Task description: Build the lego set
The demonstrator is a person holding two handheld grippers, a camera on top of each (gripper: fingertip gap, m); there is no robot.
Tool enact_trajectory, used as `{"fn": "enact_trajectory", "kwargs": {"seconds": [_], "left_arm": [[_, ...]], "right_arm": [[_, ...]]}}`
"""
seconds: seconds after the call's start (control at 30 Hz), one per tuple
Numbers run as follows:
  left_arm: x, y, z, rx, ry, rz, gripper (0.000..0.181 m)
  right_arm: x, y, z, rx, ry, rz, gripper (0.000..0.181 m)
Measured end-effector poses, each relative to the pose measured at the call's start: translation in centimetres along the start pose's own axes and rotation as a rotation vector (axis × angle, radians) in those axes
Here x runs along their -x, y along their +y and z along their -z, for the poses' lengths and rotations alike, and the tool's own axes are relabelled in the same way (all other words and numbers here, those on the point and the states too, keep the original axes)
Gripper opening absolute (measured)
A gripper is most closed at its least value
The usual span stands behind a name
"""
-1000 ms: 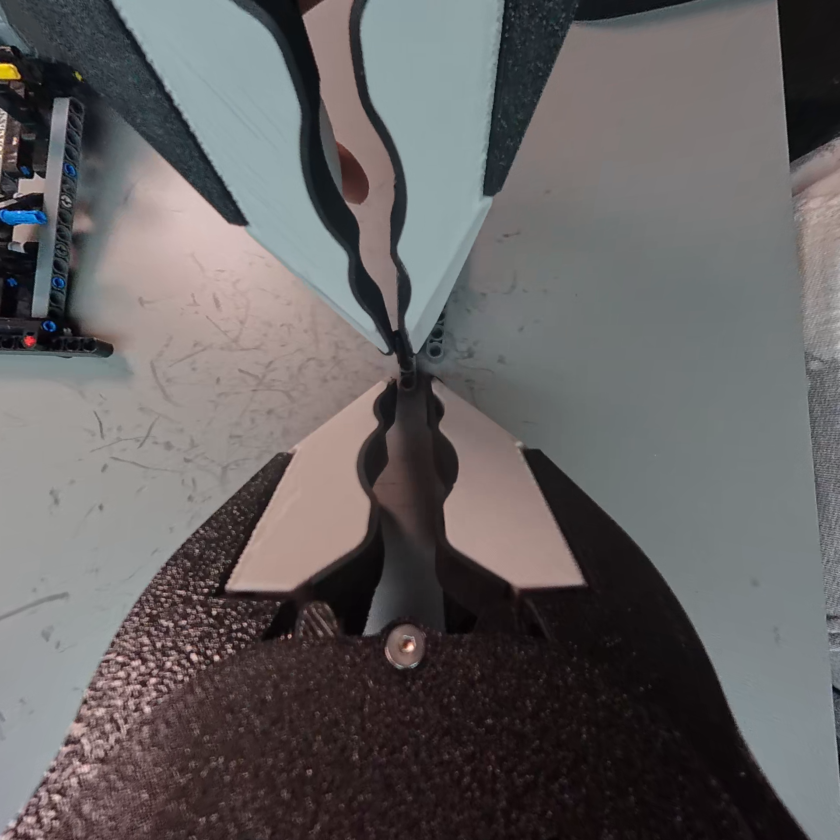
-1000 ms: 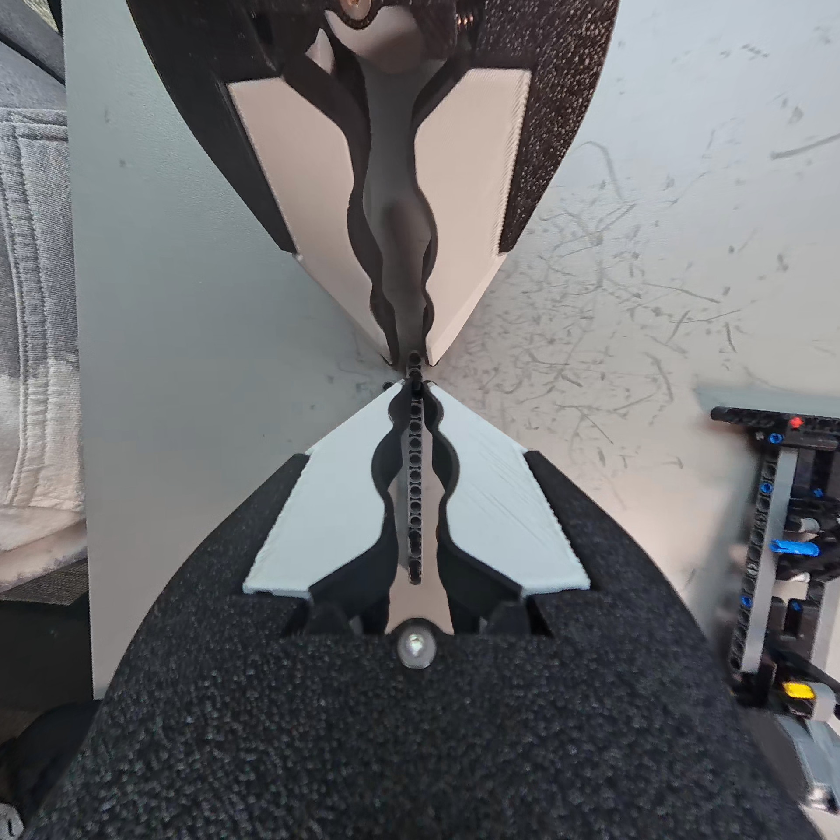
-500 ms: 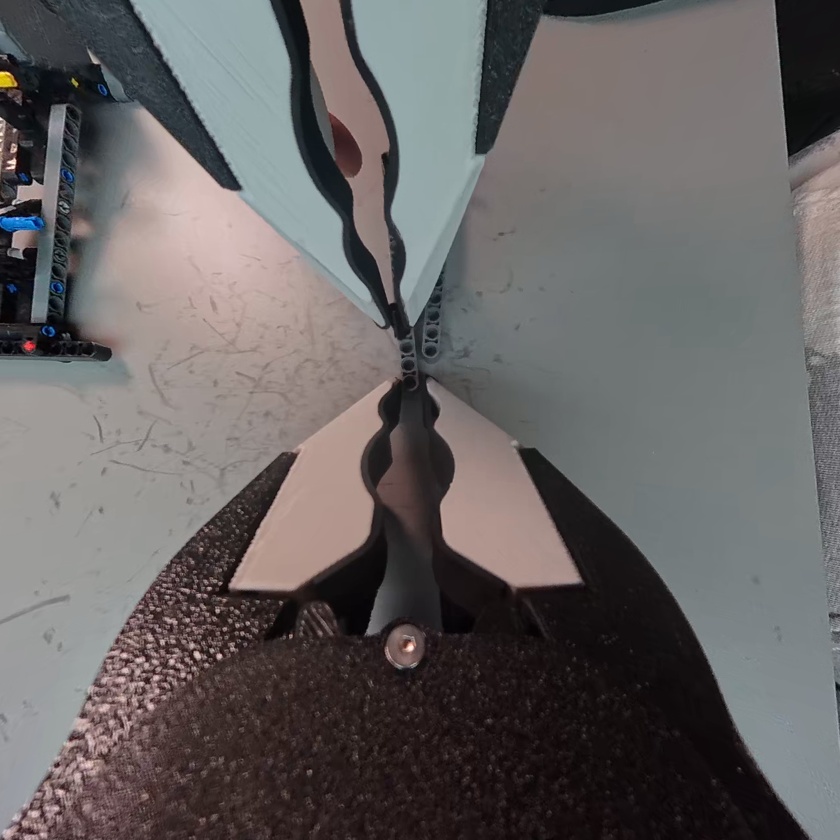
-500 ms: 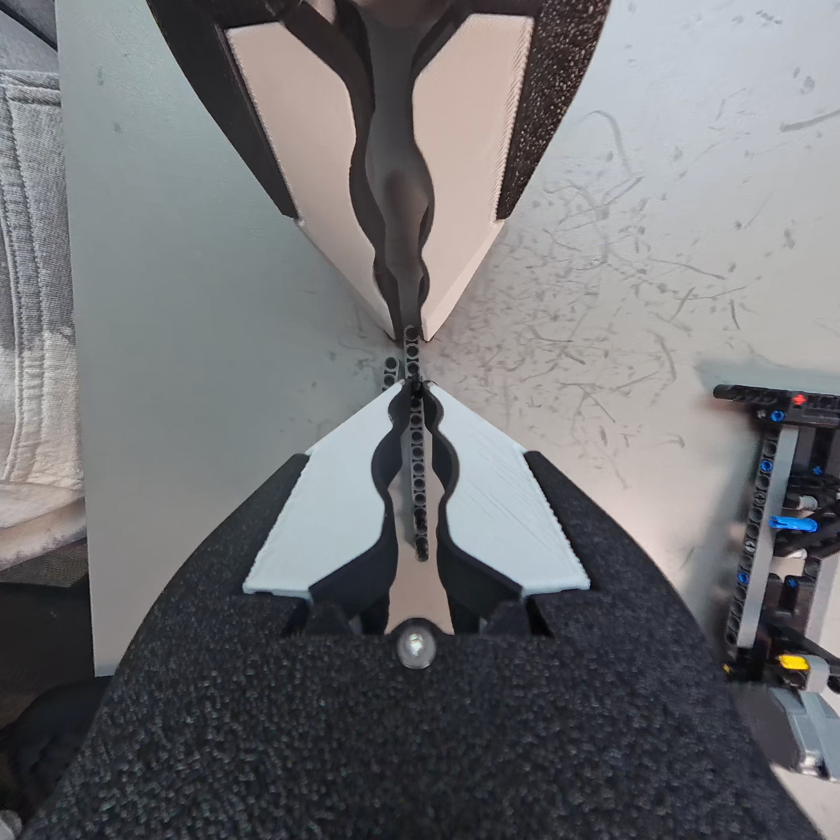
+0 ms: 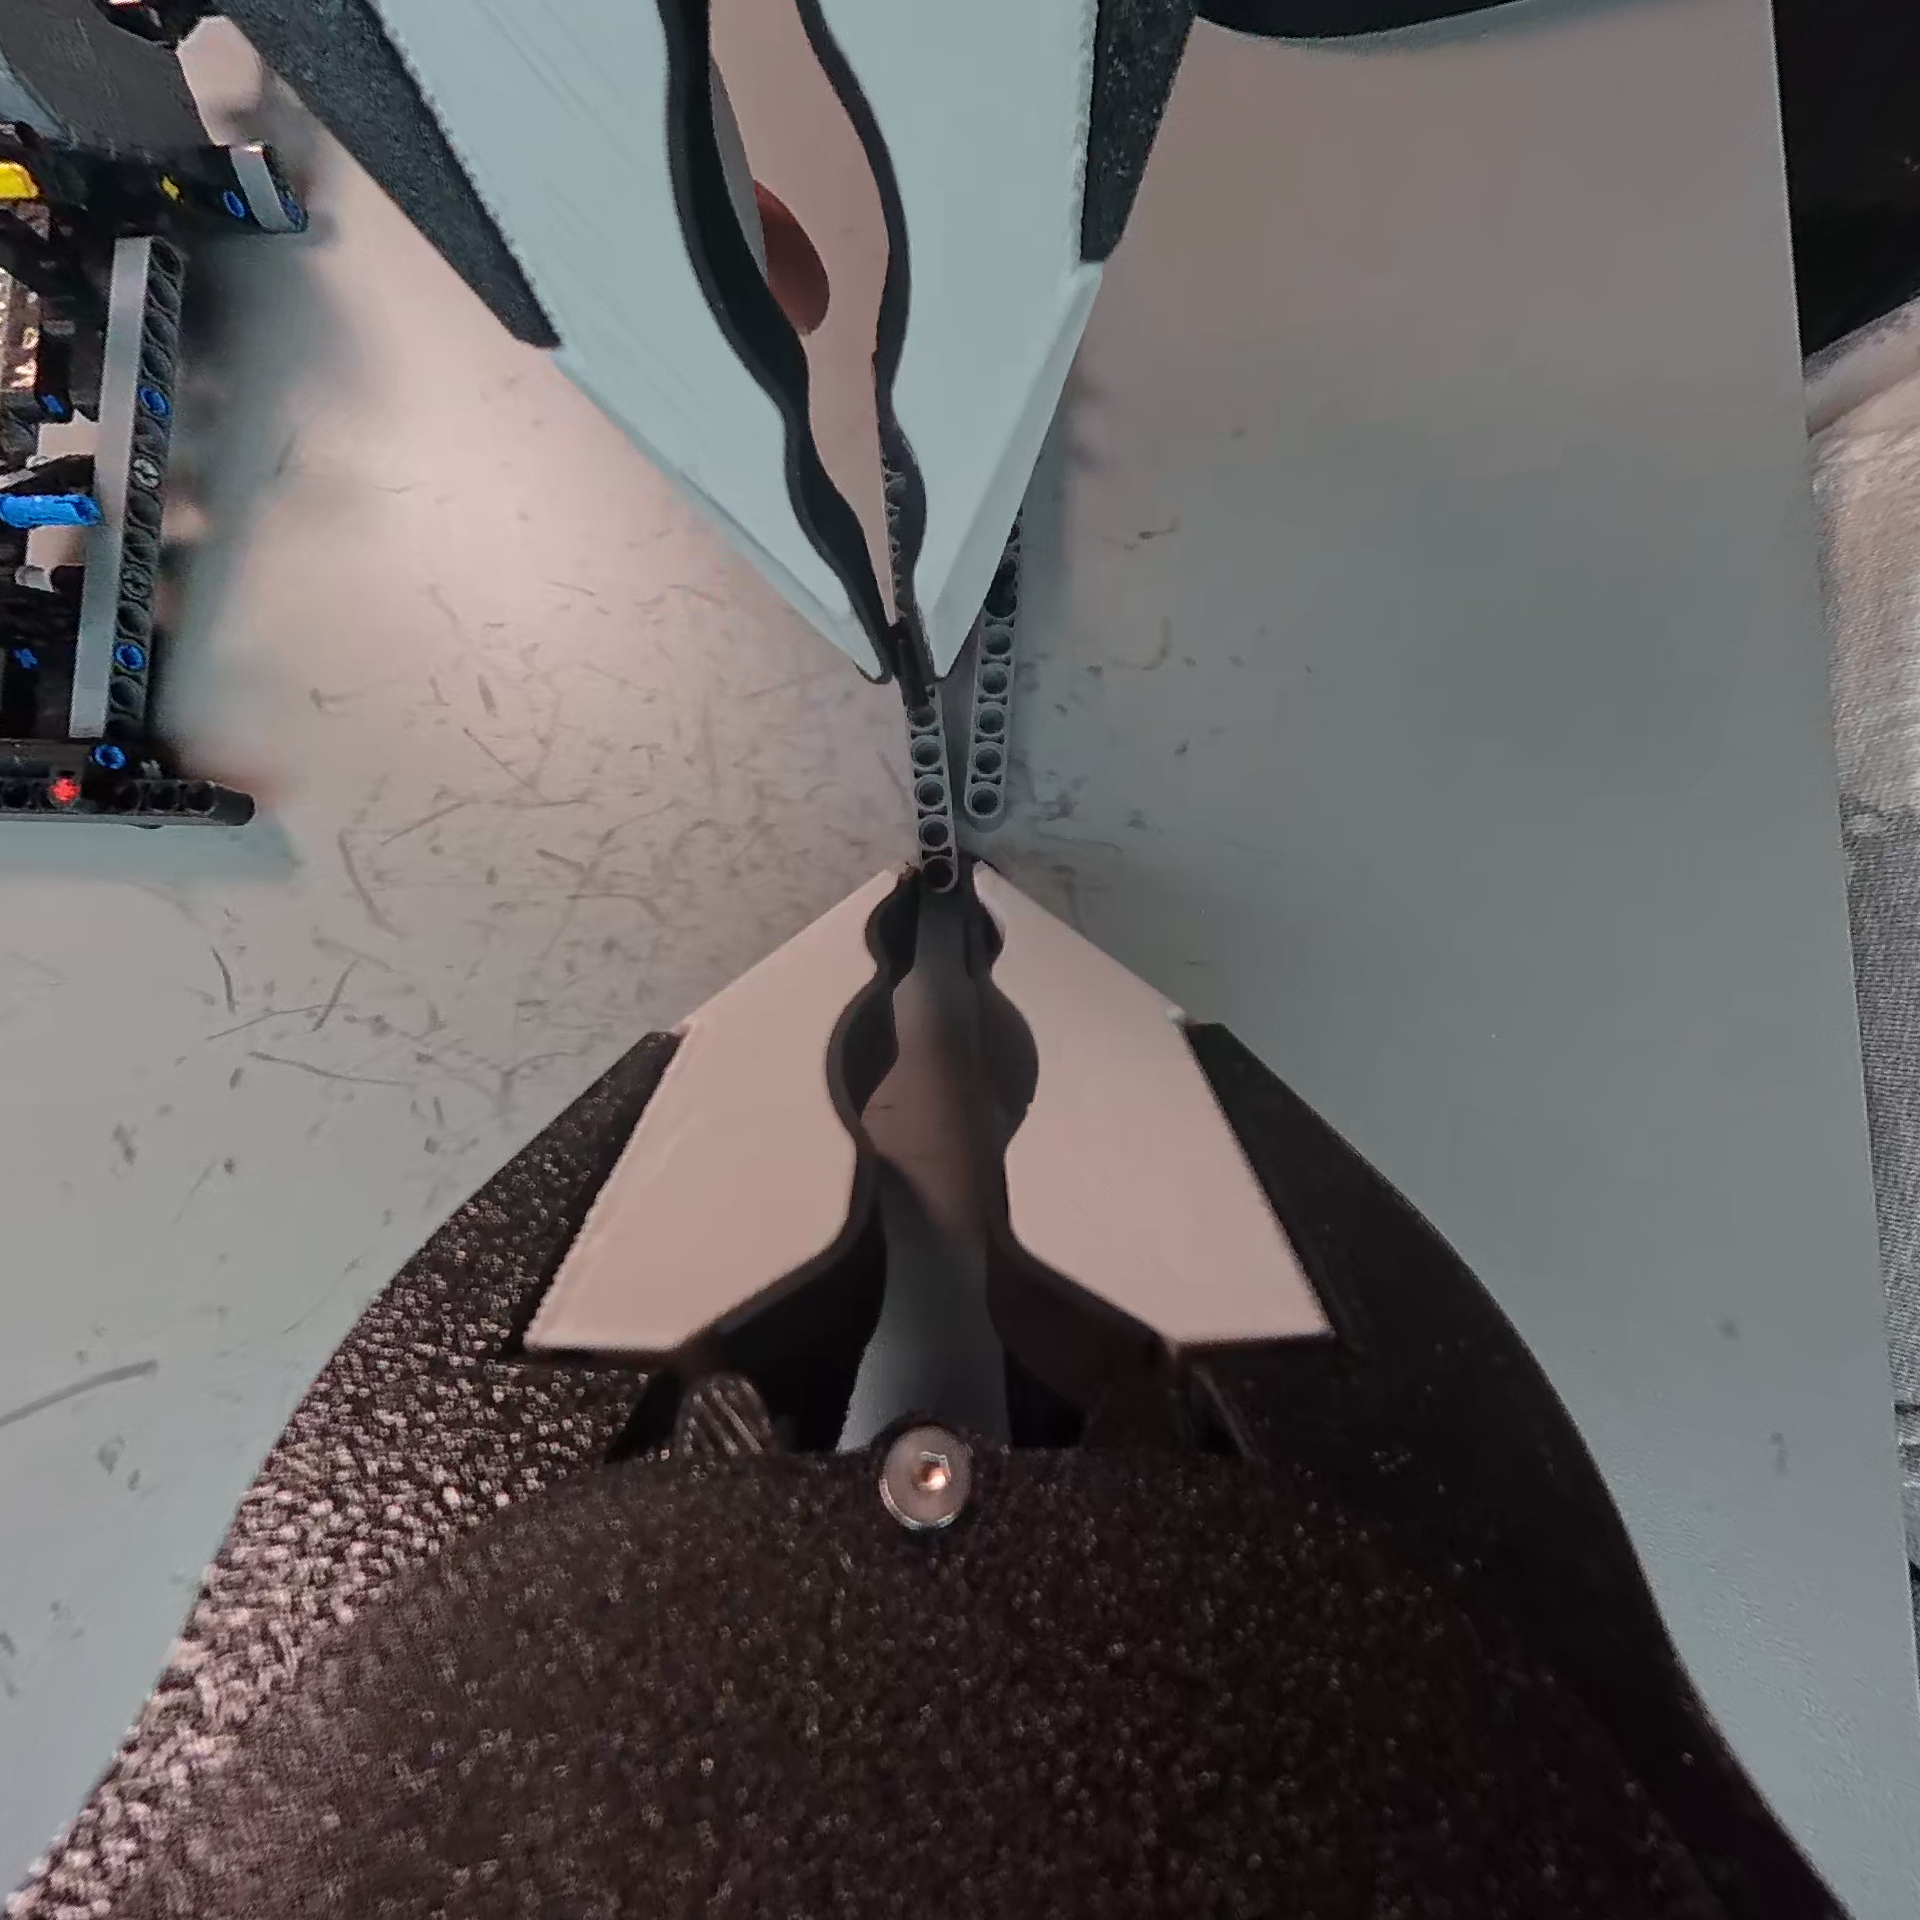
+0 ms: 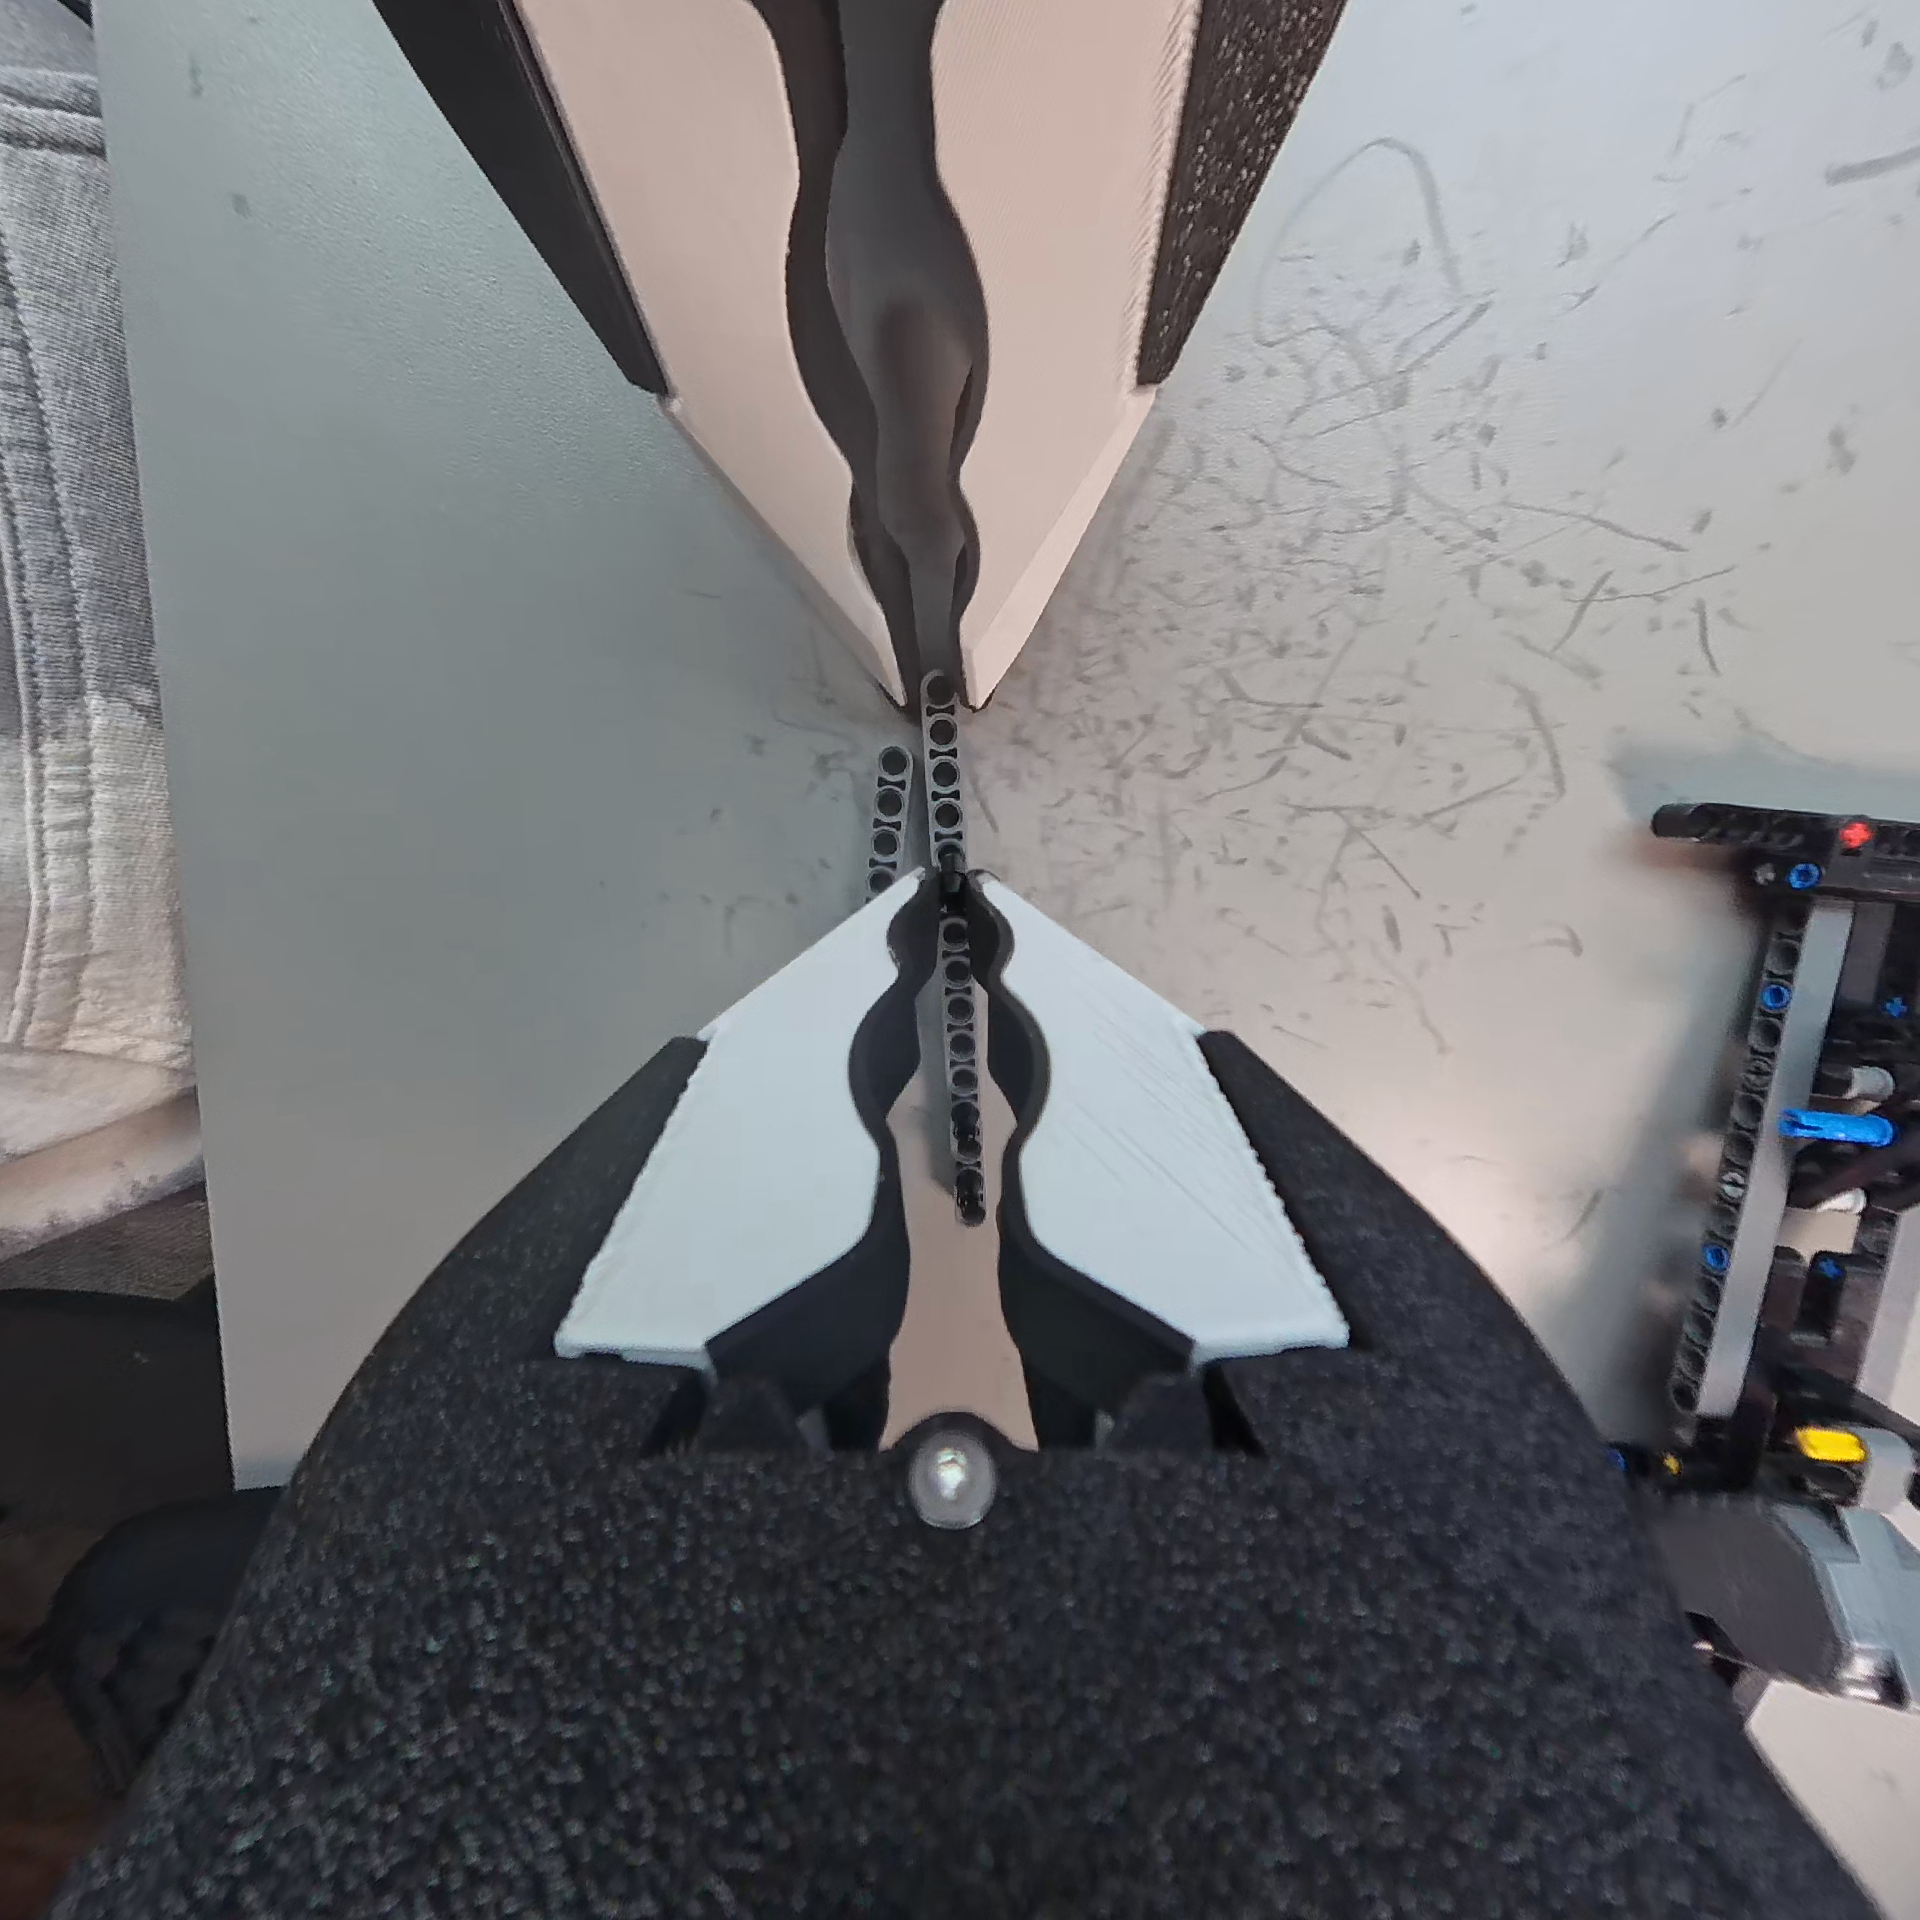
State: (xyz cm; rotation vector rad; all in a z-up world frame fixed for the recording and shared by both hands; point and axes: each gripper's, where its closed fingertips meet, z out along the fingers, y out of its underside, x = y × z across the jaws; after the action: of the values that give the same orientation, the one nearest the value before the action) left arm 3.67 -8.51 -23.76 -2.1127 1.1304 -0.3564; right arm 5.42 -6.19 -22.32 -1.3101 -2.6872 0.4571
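Observation:
A long dark grey holed beam (image 5: 932, 779) spans the gap between my two grippers, which face each other tip to tip above the table. My left gripper (image 5: 940, 883) is shut on one end of the beam. My right gripper (image 6: 945, 883) is shut on the beam (image 6: 943, 790), and the rest of the beam runs back between its fingers. A second grey beam (image 5: 992, 717) lies just beside the first, partly hidden under the right gripper; it also shows in the right wrist view (image 6: 888, 821). The part-built lego frame (image 5: 114, 499) sits apart, off to the side (image 6: 1797, 1122).
The scratched grey table (image 5: 468, 935) ends close by at an edge (image 6: 156, 727), with grey cloth (image 6: 73, 623) beyond it. A grey block-shaped part (image 6: 1849, 1621) lies by the near end of the frame. The gap from one gripper's tips to the other's is roughly 4 cm.
The grippers have drawn apart along the beam. More of the held beam and of the second beam now shows between the tips, and less of the beam sits inside the right gripper.

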Motion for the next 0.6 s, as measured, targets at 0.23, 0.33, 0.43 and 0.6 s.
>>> {"fn": "enact_trajectory", "kwargs": {"seconds": [0.23,0.33,0.43,0.6], "left_arm": [[0.06,-0.02,0.02,-0.001,-0.004,0.001,0.012],[0.07,-0.02,0.01,-0.002,-0.004,0.002,0.012],[0.05,-0.03,0.01,-0.002,-0.006,-0.001,0.012],[0.01,-0.04,-0.01,-0.002,-0.006,-0.005,0.011]], "right_arm": [[0.01,0.52,0.27,0.011,0.002,-0.003,0.005],[-0.08,0.87,0.28,0.032,0.011,0.003,0.005],[-0.05,0.88,0.11,0.046,0.01,0.012,0.004],[-0.05,0.87,0.19,0.056,0.008,0.018,0.004]]}}
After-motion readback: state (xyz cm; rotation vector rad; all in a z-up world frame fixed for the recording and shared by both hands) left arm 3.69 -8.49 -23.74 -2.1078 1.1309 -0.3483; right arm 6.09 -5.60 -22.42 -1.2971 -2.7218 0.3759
